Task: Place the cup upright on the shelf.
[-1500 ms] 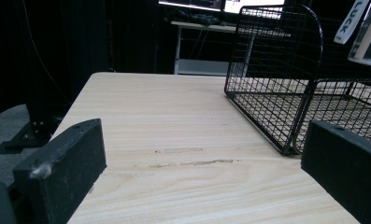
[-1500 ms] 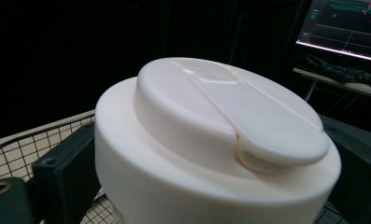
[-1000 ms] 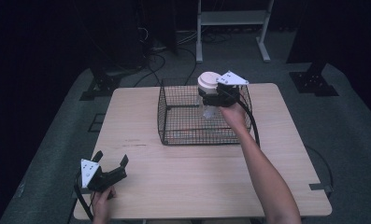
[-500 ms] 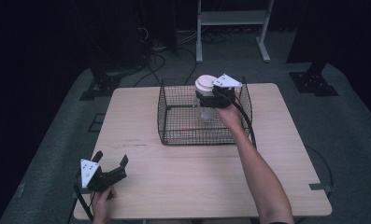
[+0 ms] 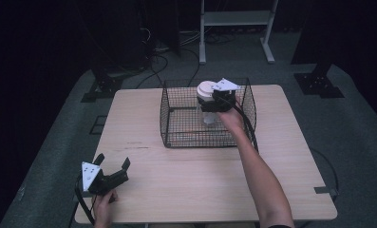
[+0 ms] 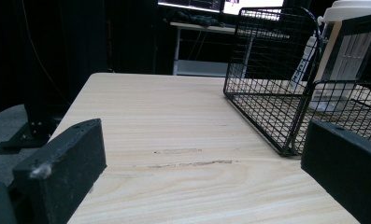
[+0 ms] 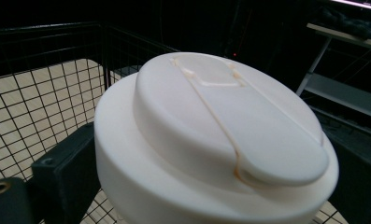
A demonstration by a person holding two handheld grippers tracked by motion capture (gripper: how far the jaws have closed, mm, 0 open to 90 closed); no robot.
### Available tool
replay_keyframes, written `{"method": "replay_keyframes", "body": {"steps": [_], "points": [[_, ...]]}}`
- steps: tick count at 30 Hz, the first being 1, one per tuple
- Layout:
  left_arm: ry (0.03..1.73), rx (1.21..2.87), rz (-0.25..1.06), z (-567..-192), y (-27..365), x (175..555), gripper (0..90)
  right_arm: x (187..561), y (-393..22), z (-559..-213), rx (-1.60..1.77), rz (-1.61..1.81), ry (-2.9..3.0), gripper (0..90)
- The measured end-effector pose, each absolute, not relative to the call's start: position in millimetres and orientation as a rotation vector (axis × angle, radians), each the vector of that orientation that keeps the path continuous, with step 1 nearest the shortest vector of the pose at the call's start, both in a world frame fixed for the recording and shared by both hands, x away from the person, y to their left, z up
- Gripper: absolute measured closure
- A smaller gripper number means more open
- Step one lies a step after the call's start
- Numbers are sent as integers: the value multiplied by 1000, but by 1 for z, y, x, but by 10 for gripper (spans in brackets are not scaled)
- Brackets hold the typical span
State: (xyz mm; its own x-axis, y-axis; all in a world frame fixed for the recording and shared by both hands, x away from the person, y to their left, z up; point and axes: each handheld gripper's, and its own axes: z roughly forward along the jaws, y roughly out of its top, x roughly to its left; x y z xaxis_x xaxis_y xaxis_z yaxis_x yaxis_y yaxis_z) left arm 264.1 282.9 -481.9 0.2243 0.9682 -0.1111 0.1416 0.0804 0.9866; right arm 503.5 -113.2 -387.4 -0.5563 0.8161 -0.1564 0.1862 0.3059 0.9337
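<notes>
**White-lidded bottle held inside the wire basket**

While my left gripper [image 5: 114,172] rests at the near left corner of the wooden table [image 5: 186,190], its jaws stand wide apart with nothing between them. Farther out, my right gripper [image 5: 213,102] reaches into the black wire basket [image 5: 169,118] at the table's far middle. Its jaws sit against both sides of a clear bottle with a white flip-top lid [image 7: 220,135], gripping just under the lid. Beyond the table I see cables and a white stand on the floor.
</notes>
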Motion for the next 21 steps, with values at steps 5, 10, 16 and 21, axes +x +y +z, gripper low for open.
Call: {"method": "replay_keyframes", "body": {"steps": [5,10,16,21], "points": [[1171,1335,902,-482,283,264,0,504,-113,-389,900,1230,1957,40],[1169,1336,903,-482,283,264,0,503,-114,-389,896,1225,1969,39],[1169,1337,903,-482,283,264,0,502,-114,-388,894,1220,1977,38],[1168,1337,903,-482,283,264,0,501,-114,-388,888,1209,1980,37]]}}
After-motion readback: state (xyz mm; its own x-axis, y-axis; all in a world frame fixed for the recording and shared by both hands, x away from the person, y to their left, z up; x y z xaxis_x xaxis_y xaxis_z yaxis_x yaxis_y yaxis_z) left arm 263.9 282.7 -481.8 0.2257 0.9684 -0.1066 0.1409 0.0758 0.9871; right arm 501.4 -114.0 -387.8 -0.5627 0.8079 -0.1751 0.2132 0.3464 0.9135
